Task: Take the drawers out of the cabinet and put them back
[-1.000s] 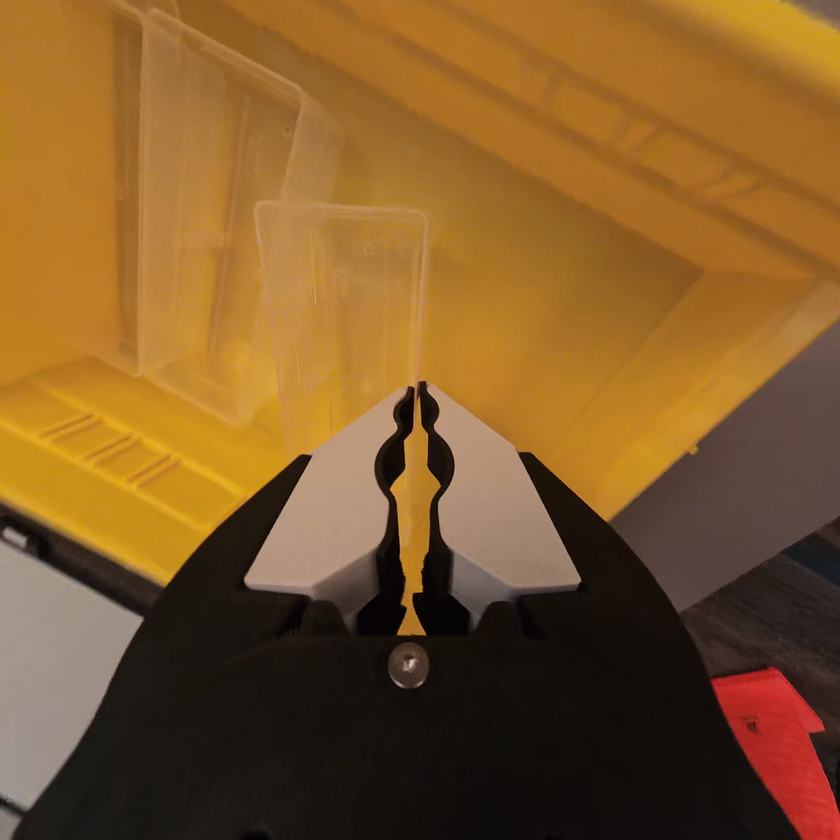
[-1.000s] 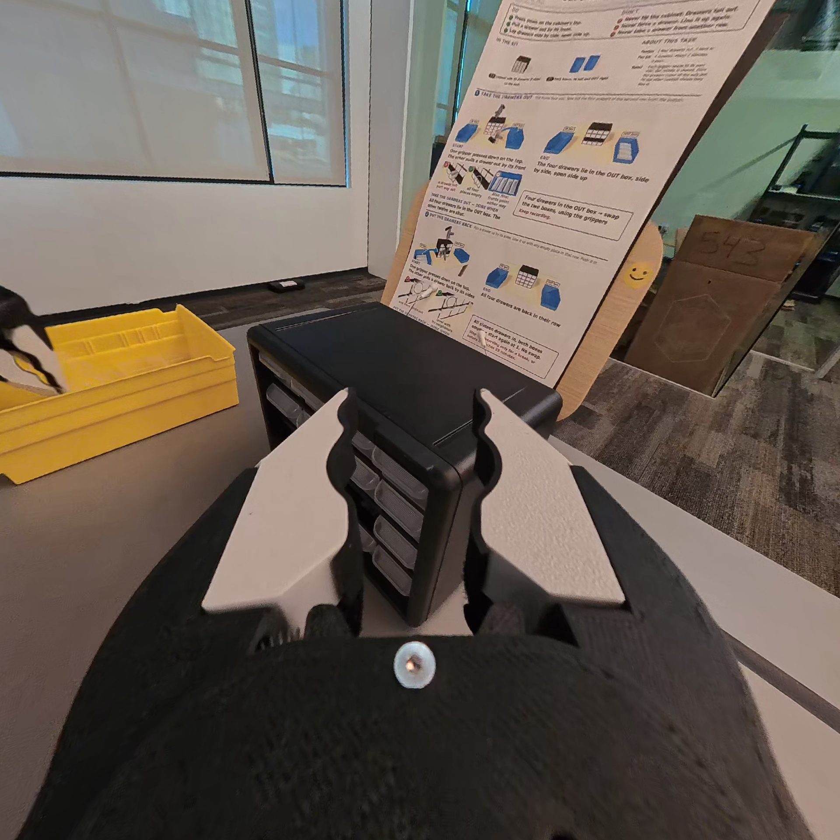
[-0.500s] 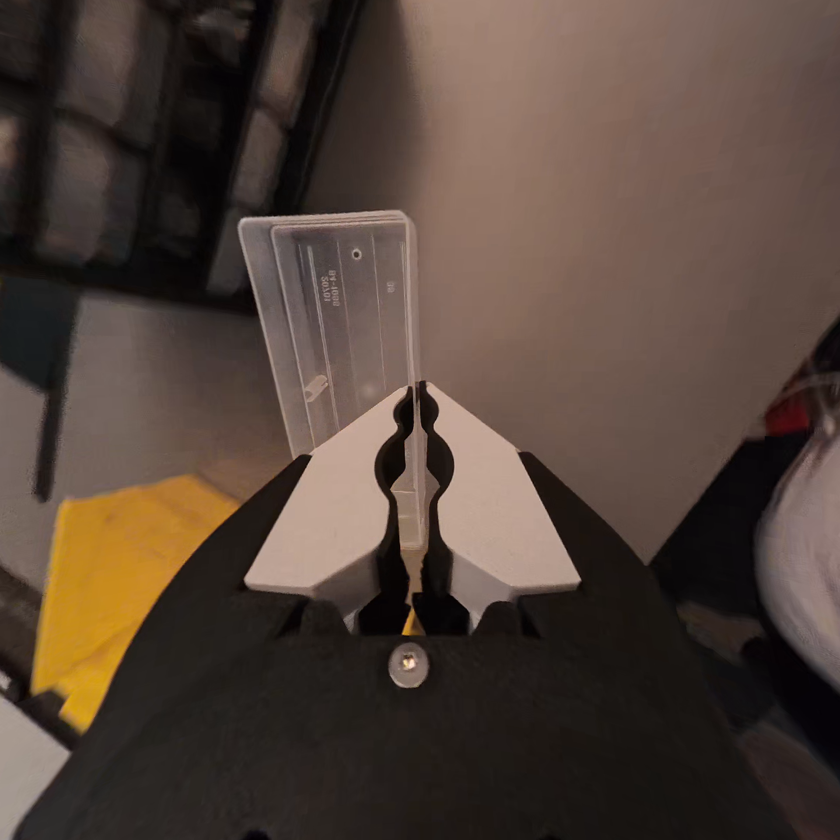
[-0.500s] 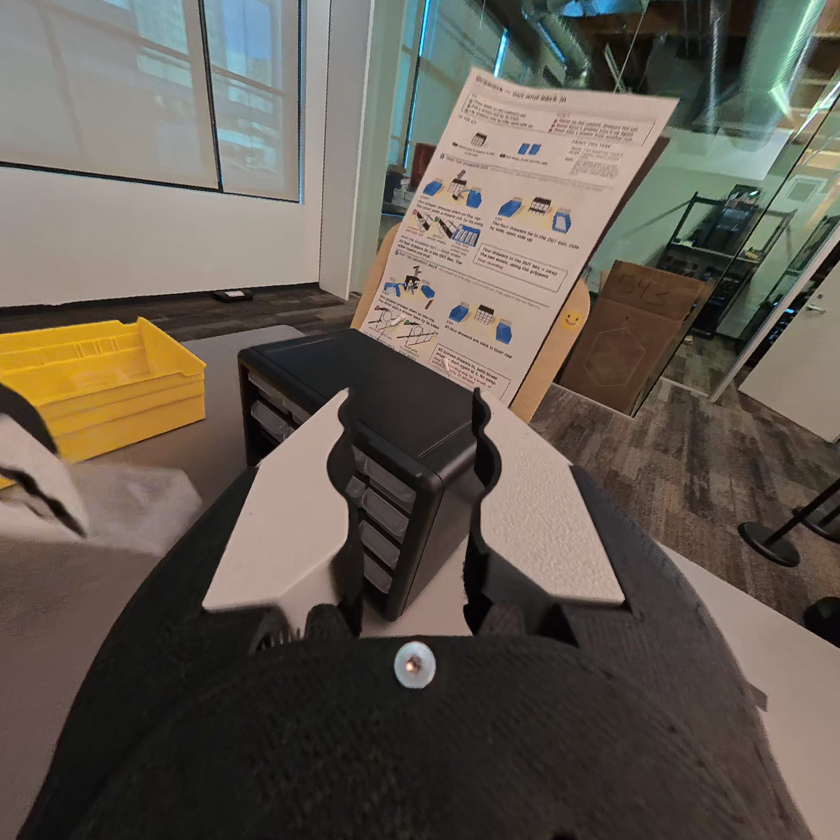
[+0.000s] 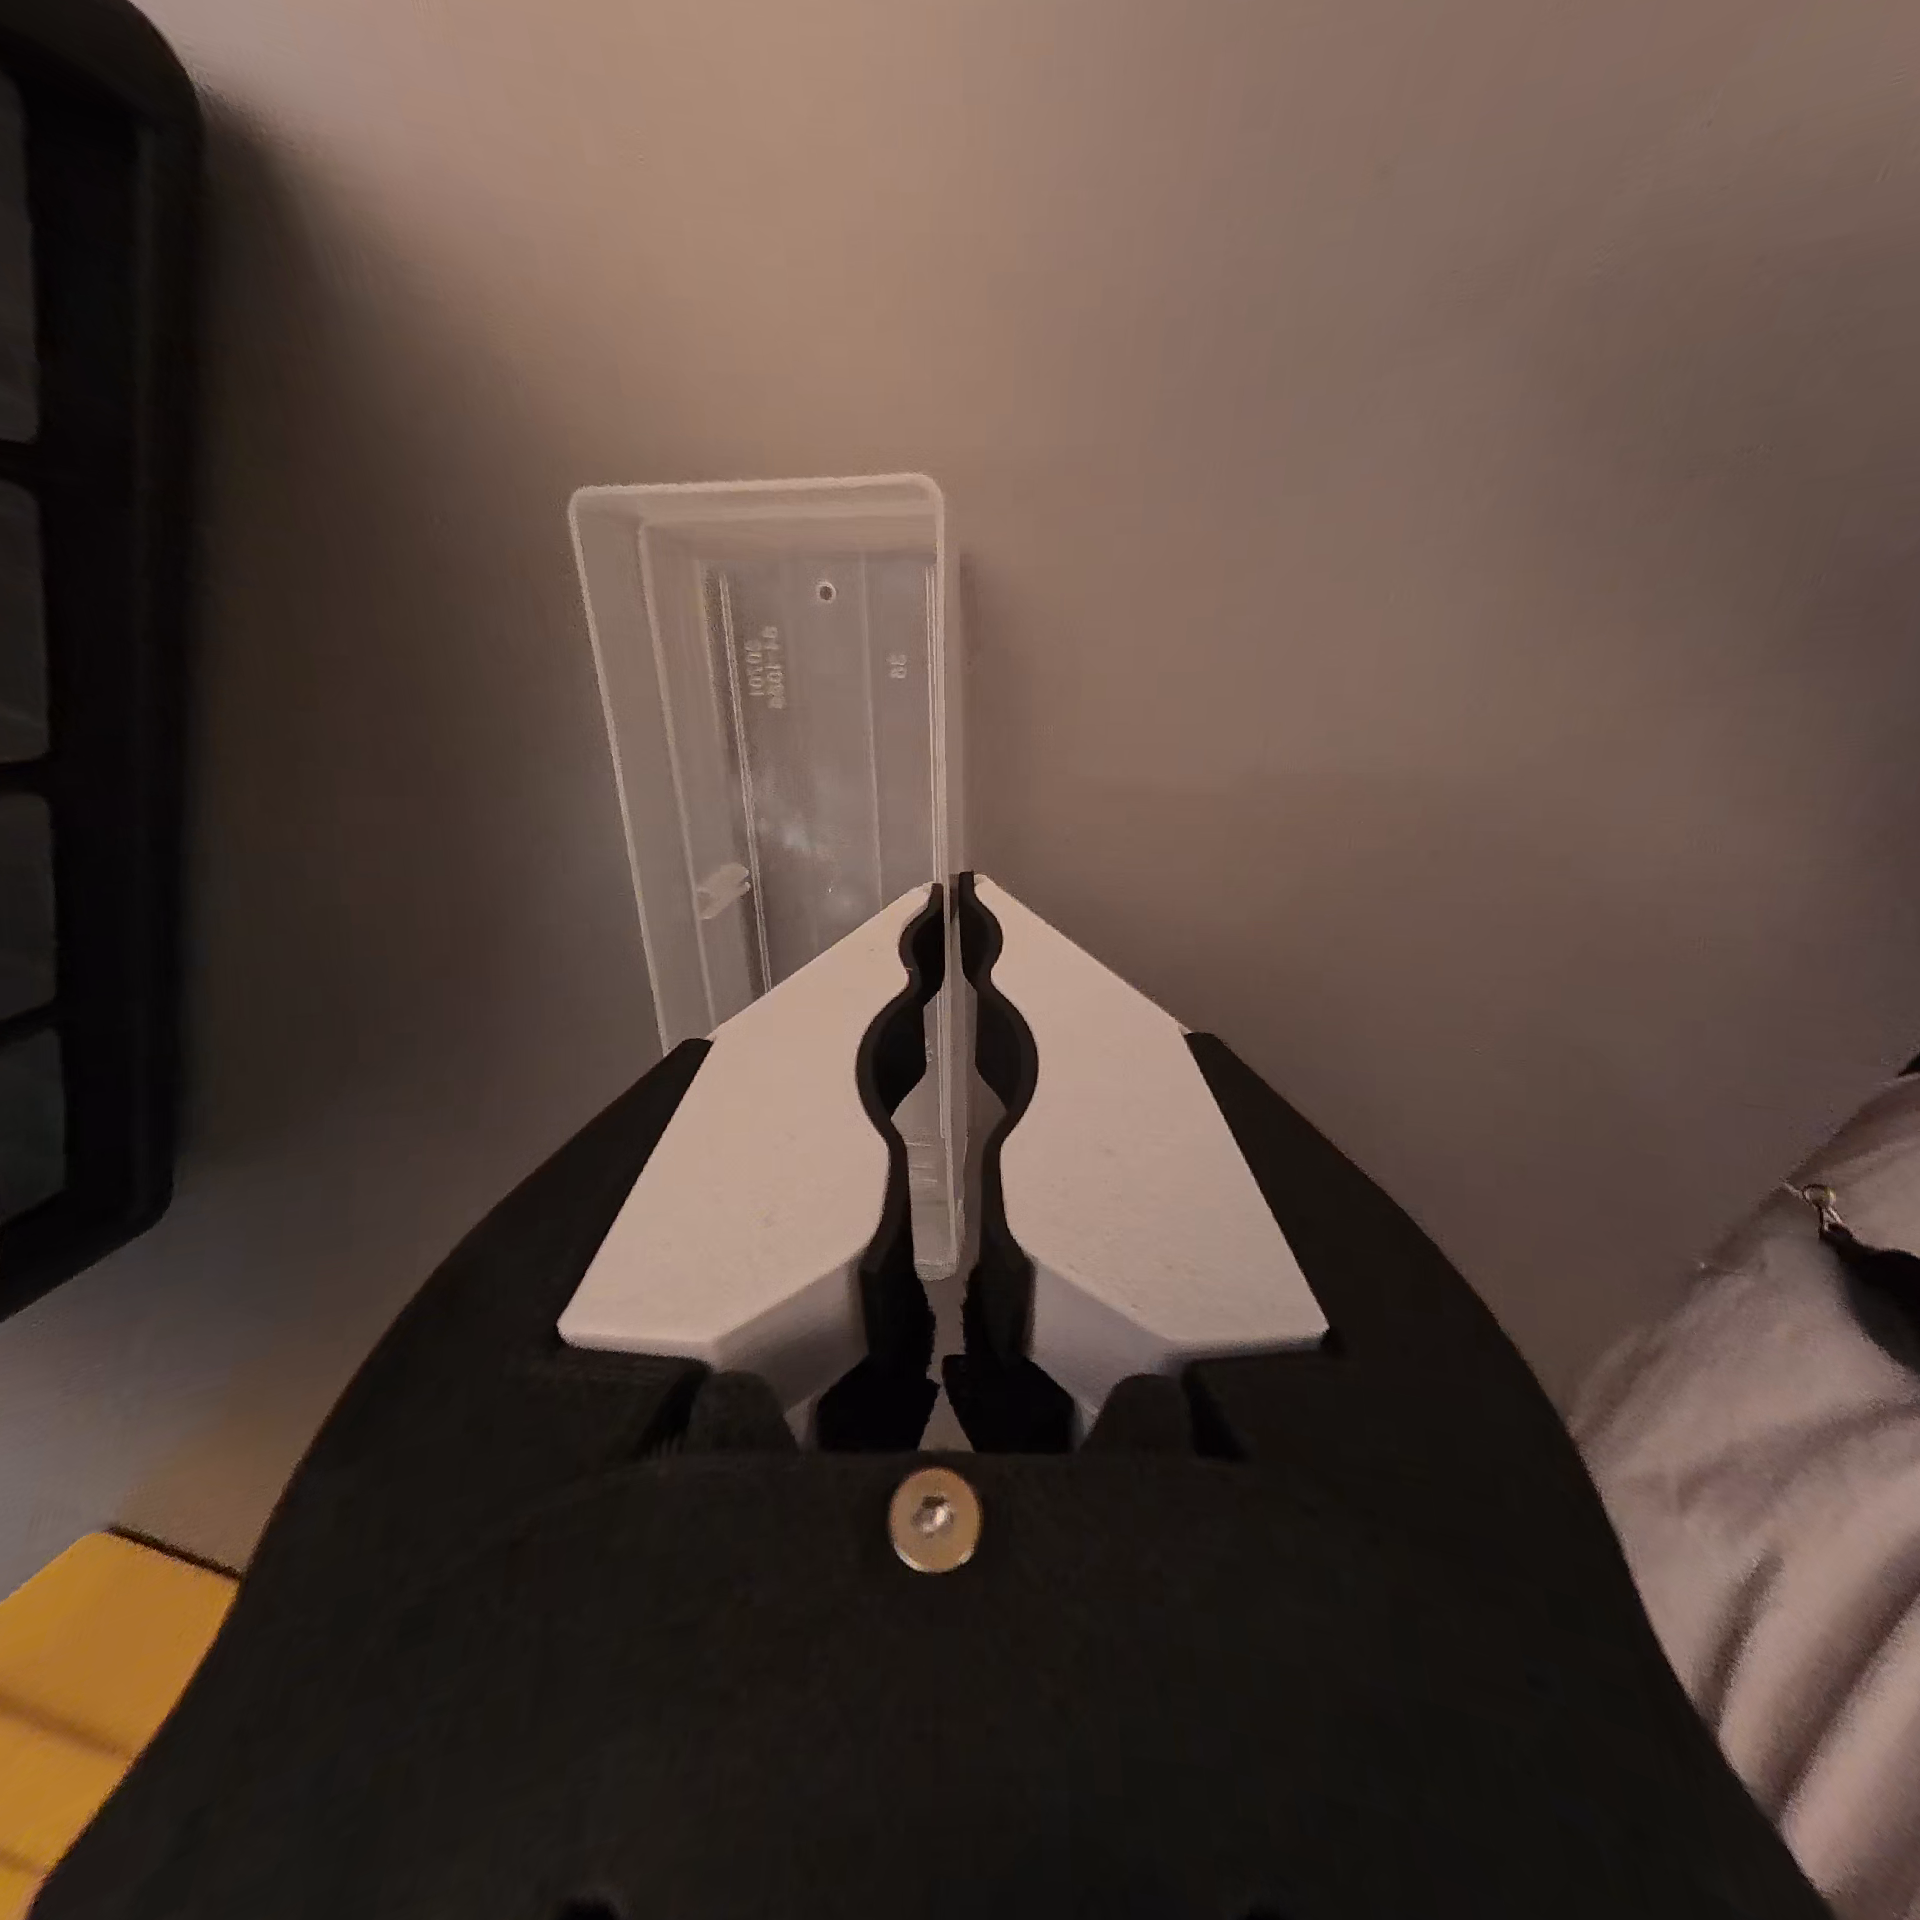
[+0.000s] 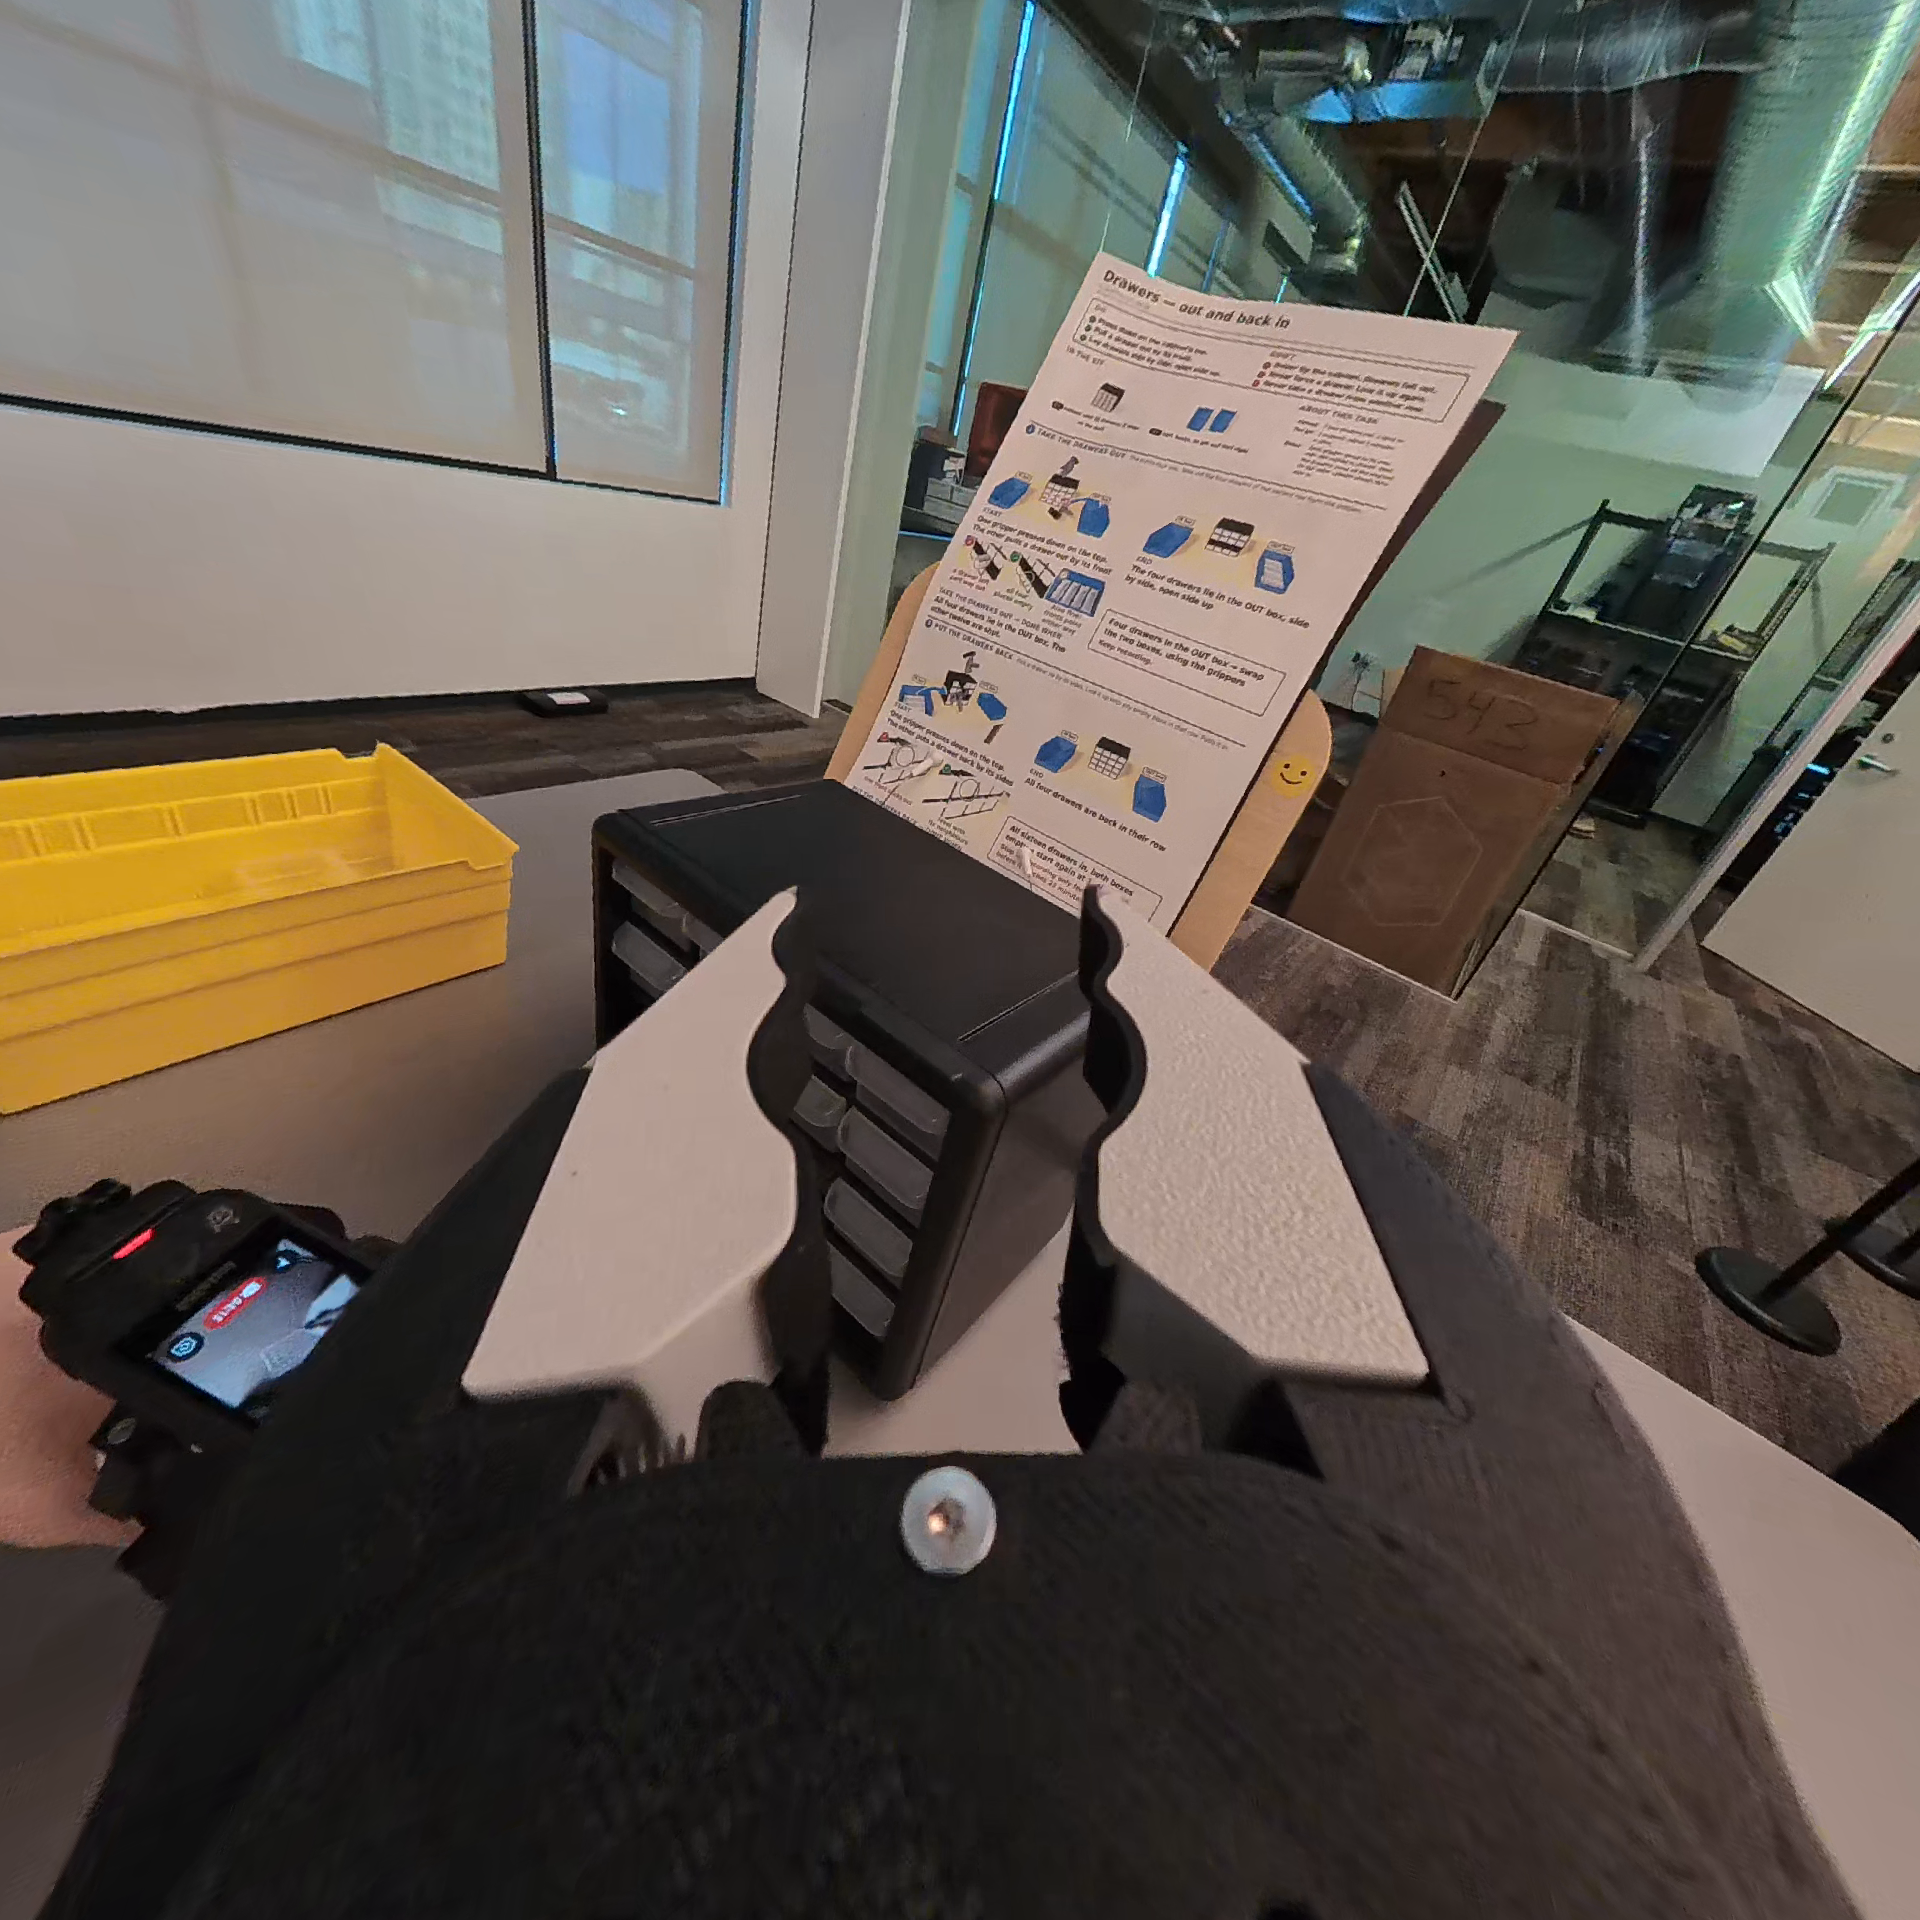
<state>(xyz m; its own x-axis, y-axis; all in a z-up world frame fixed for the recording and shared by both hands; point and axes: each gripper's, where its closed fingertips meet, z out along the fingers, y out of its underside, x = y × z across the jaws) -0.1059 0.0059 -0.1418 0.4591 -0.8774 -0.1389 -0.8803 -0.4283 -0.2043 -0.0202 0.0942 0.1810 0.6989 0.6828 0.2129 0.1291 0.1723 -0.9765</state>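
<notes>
While the left claw pinches it, the drawer looks clear — empty.

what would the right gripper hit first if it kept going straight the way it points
Probably the black cabinet: the open right gripper points at its near top corner. Depth is unclear, so it might skim over the top.

bin left of cabinet | sheet behind cabinet | both on table
</notes>
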